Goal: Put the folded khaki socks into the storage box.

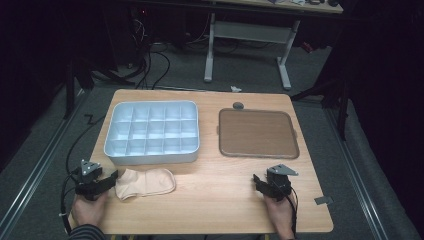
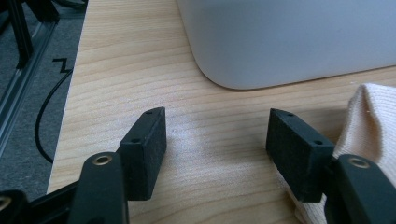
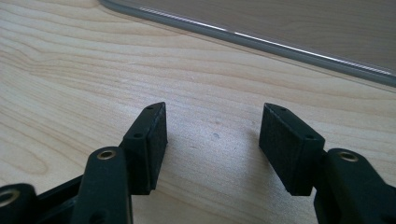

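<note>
A cream sock (image 1: 145, 182) lies flat on the wooden table (image 1: 215, 195), just in front of a white compartment box (image 1: 152, 132). My left gripper (image 1: 113, 177) rests at the table's front left, pointing at the sock's end. In the left gripper view, that gripper (image 2: 217, 135) is open over bare wood, with the sock (image 2: 373, 116) beside and behind its right jaw and the box's wall (image 2: 289, 42) ahead. My right gripper (image 1: 257, 181) sits at the front right, open. In the right gripper view, the gripper (image 3: 212, 128) has nothing between its jaws.
A flat brown tray (image 1: 257, 132) lies on the right half of the table, its rim (image 3: 243, 35) ahead of the right gripper. A small dark round object (image 1: 238, 105) sits behind it. A desk frame (image 1: 247, 45) and cables stand on the floor beyond.
</note>
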`<state>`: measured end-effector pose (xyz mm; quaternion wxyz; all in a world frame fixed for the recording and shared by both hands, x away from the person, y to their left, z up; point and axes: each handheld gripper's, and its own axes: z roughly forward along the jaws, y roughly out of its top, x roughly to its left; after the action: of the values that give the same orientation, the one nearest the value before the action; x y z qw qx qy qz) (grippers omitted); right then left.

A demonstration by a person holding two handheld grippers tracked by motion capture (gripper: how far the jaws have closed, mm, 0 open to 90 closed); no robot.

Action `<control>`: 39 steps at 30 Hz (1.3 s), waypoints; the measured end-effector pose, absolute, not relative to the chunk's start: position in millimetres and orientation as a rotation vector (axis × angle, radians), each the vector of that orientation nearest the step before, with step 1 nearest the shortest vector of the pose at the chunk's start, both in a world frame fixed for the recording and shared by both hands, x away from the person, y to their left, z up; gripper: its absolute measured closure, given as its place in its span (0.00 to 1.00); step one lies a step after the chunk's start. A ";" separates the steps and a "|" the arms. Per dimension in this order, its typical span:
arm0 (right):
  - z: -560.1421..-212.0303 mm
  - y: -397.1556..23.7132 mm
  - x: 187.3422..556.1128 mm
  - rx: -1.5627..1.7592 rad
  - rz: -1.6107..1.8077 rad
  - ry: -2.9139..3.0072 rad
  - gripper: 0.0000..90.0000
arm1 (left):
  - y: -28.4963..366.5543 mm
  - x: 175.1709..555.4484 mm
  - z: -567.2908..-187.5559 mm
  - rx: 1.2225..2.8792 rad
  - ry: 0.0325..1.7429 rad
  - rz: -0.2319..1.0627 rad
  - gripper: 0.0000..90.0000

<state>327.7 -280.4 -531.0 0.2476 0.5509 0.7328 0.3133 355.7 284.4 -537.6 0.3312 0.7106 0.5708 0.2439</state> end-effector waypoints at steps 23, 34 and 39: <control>-530.8 -280.3 328.0 1.501 0.855 2.000 0.47 | 286.7 356.5 -537.5 1.806 1.504 0.575 0.35; -530.8 -280.9 328.7 1.498 0.856 1.999 0.48 | 297.7 351.1 -533.5 1.710 1.511 0.512 0.37; -530.7 -280.2 328.9 1.506 0.850 1.991 0.49 | 302.1 344.6 -528.0 1.661 1.501 0.493 0.38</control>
<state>328.9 -280.2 -530.7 0.2494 0.5531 0.7311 0.3121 344.6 302.1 -528.0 0.4119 0.6602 0.5968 0.1959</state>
